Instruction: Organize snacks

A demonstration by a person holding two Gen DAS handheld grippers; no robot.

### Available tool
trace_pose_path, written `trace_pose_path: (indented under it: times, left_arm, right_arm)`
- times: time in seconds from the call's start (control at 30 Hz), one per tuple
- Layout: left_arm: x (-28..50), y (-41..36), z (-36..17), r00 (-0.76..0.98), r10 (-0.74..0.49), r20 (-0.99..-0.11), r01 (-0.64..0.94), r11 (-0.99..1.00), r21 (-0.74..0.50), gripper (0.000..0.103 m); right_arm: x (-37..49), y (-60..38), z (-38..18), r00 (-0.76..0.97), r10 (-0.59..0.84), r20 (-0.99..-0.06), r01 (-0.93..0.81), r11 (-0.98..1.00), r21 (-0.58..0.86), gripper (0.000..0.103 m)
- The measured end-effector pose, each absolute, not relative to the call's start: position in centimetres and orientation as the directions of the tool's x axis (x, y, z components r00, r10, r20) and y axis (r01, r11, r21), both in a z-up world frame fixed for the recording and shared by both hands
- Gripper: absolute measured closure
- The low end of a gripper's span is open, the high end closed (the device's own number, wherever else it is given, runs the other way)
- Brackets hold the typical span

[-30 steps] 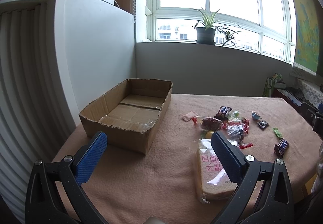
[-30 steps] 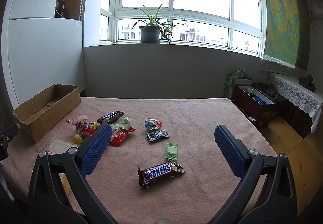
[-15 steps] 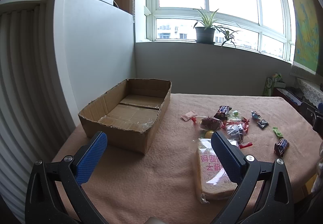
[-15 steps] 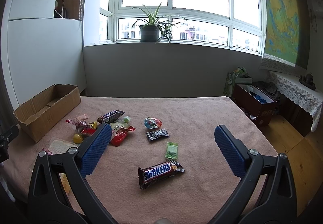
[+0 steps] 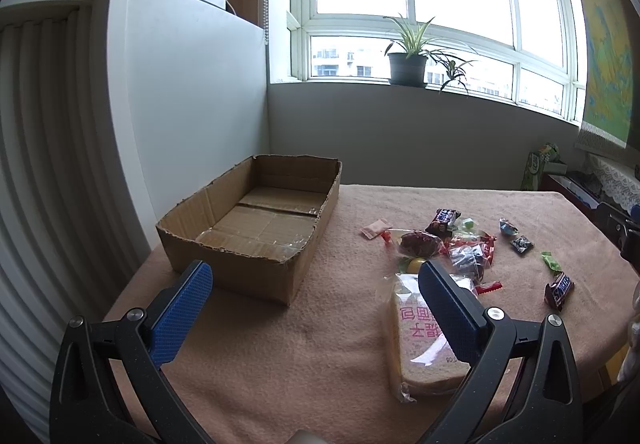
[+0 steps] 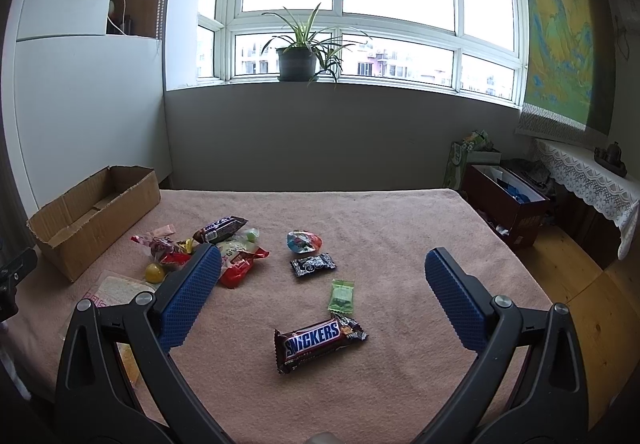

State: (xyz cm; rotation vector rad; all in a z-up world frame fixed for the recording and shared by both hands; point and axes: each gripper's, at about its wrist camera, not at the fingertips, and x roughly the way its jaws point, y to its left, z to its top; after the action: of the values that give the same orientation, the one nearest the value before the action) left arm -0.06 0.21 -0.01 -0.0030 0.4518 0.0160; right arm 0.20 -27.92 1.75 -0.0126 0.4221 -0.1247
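Observation:
An empty cardboard box (image 5: 256,228) stands at the table's left, also in the right wrist view (image 6: 92,212). Snacks lie scattered on the pink cloth: a bagged bread slice (image 5: 424,340), a pile of wrapped sweets (image 5: 444,248), a Snickers bar (image 6: 318,342), a green sachet (image 6: 341,296), a black packet (image 6: 313,265) and a blue-red sweet (image 6: 303,241). My left gripper (image 5: 314,284) is open and empty, held above the cloth between box and bread. My right gripper (image 6: 322,276) is open and empty, above the Snickers bar.
The table (image 6: 400,220) is covered by a pink cloth. A grey wall and a window sill with a potted plant (image 6: 298,60) lie behind. A dark red box (image 6: 508,204) and a lace-covered side table (image 6: 588,180) stand on the floor at right.

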Motion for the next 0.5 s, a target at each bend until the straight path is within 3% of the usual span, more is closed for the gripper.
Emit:
trace_pose_path:
  times: [0.5]
  left_arm:
    - [0.14, 0.34, -0.31, 0.891, -0.002, -0.455, 0.002, 1.0, 0.0, 0.001]
  right_arm:
    - [0.13, -27.16, 1.49, 0.896, -0.077, -0.438, 0.075, 0.997, -0.021, 0.0]
